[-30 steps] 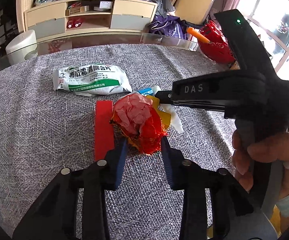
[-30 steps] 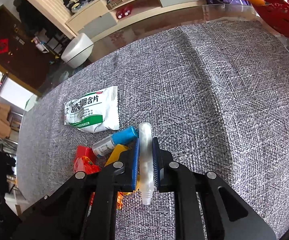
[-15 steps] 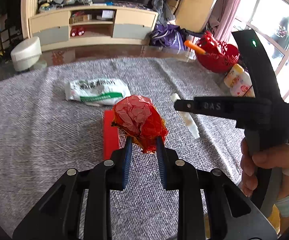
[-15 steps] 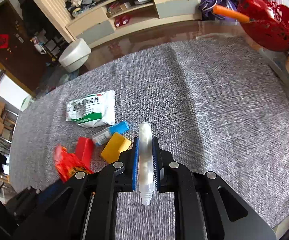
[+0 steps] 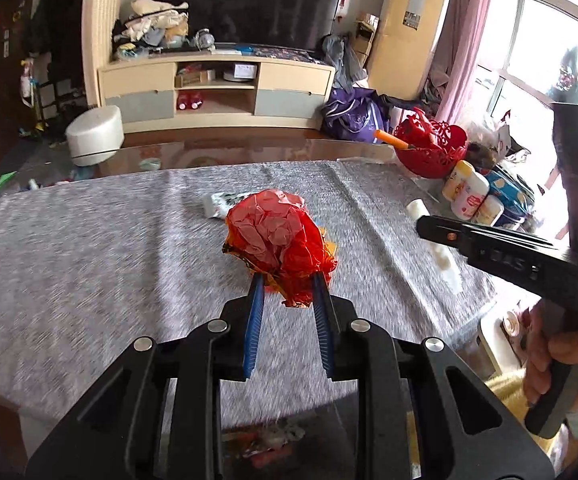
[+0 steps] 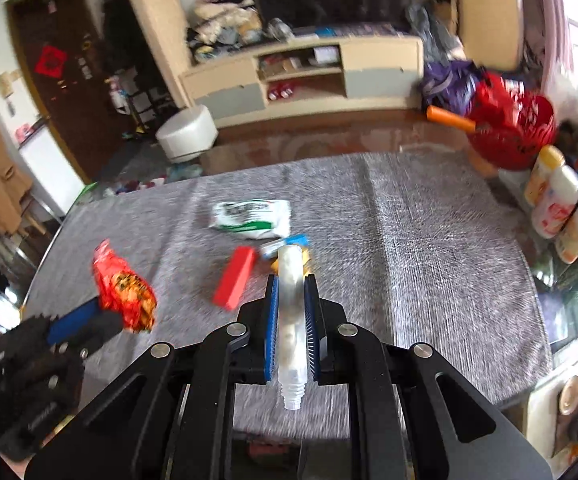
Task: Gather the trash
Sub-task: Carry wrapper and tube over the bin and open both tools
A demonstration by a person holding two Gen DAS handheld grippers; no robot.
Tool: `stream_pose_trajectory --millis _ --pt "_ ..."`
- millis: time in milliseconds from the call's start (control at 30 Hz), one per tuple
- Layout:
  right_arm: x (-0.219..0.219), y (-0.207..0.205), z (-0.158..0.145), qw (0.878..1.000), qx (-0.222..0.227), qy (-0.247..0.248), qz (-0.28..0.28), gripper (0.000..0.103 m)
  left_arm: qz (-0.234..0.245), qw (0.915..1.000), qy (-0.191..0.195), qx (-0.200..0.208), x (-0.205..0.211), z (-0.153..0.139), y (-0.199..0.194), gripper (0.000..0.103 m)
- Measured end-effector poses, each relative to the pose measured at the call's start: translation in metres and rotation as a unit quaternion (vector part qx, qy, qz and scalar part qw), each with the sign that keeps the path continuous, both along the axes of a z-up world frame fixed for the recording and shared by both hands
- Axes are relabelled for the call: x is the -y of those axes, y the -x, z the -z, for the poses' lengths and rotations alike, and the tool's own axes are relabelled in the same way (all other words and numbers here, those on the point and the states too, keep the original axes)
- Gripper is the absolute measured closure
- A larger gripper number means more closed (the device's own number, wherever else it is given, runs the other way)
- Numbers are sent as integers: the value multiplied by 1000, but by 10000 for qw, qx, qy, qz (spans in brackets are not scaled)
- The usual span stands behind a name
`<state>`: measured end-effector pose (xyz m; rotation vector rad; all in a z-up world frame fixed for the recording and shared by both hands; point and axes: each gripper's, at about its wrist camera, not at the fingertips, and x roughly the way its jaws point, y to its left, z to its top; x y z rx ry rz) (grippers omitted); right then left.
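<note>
Both grippers have risen off the table since a second ago. Left gripper (image 5: pixel 287 280) clamps the crumpled red wrapper (image 5: pixel 279 236); right gripper (image 6: pixel 291 292) pinches the clear tube (image 6: pixel 291 320), with the red block (image 6: pixel 236 276) just beyond to its left.

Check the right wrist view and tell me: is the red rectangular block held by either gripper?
No. The red rectangular block lies on the grey woven tablecloth, clear of both grippers.

Left claw (image 5: pixel 287 284) and right claw (image 6: pixel 291 304) apparently both clamped.
</note>
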<state>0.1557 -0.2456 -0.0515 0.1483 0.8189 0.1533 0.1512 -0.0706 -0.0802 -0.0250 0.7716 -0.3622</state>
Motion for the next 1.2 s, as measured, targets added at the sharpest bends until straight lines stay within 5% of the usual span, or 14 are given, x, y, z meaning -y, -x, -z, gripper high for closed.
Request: stream_pose_trajectory --millis 233,533,900,1200 --pt "-17 64 24 9987 -185 -280 -380 89 -14 9998 67 -200 -22 23 68 80" --pt "-34 106 91 9929 -862 -659 -478 89 -69 9957 -65 -917 -40 92 116 80" --pt "-59 117 171 9821 -1689 -628 -550 88 14 9815 -7 -1915 -43 175 131 80" --pt "-61 106 198 9755 -2043 -660 -473 86 83 9746 -120 -2236 -38 203 125 76"
